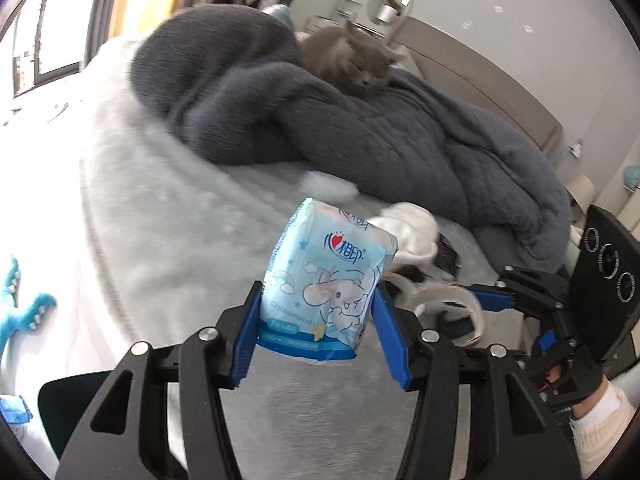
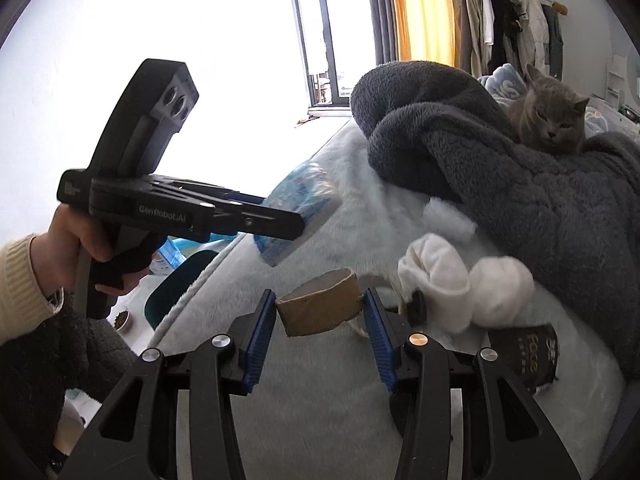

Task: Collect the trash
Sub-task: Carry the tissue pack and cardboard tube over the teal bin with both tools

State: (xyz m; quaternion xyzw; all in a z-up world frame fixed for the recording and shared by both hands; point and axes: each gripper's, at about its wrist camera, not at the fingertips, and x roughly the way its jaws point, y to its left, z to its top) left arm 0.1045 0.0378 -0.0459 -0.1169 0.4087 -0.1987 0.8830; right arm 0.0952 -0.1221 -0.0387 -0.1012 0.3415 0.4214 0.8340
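My left gripper [image 1: 318, 316] is shut on a light blue tissue packet [image 1: 320, 280] with a cartoon print and holds it above the pale bed. The same packet [image 2: 296, 204] shows in the right wrist view, held by the left gripper [image 2: 304, 220]. My right gripper [image 2: 320, 312] is shut on a brown cardboard tape core [image 2: 320, 304]; it also shows in the left wrist view [image 1: 444, 304], at the right gripper [image 1: 480, 300]. White crumpled tissues [image 2: 460, 284] and a smaller wad [image 2: 448, 216] lie on the bed. A dark wrapper [image 2: 528, 356] lies at the right.
A grey cat [image 2: 548, 120] sits on a dark grey fleece blanket [image 1: 320, 120] heaped across the bed [image 1: 160, 220]. A teal chair [image 2: 176, 280] and a small bowl [image 2: 122, 318] are beside the bed. A blue toy [image 1: 20, 312] lies at the left. The window [image 2: 320, 40] is behind.
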